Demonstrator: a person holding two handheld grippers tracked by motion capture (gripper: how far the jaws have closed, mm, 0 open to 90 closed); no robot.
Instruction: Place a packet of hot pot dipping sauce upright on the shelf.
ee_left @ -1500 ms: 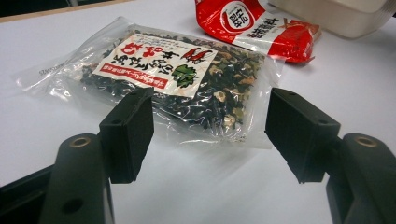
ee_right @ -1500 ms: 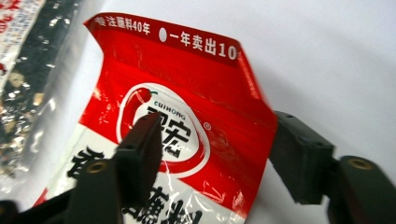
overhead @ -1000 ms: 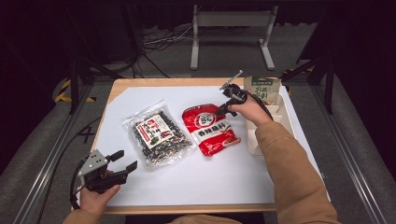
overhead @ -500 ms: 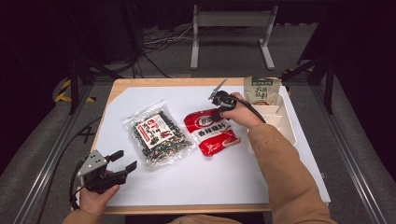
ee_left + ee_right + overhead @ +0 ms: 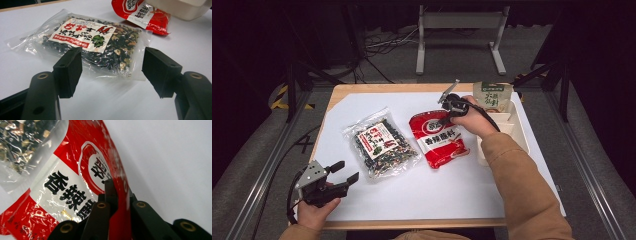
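A red seasoning packet [image 5: 439, 139] with a white label lies mid-table on the white mat; my right gripper [image 5: 447, 114] is shut on its far right edge. In the right gripper view the red packet [image 5: 75, 182] runs between the closed jaws, with the gripper [image 5: 119, 195] pinching its edge. A clear bag of dark dried mix [image 5: 380, 143] lies left of the packet. My left gripper [image 5: 343, 172] rests open near the table's front left corner. In the left gripper view the clear bag [image 5: 95, 42] lies just beyond the spread jaws of that gripper [image 5: 112, 66], apart from them.
A white tray [image 5: 517, 130] stands at the right edge of the mat, with a green-and-beige pouch [image 5: 493, 96] upright at its far end. A sleeve [image 5: 522, 185] crosses the right side. The wooden table edge [image 5: 412, 223] runs along the front.
My right gripper has shifted left and nearer with the red packet's edge in it, lifting that edge slightly. The left gripper has stayed put.
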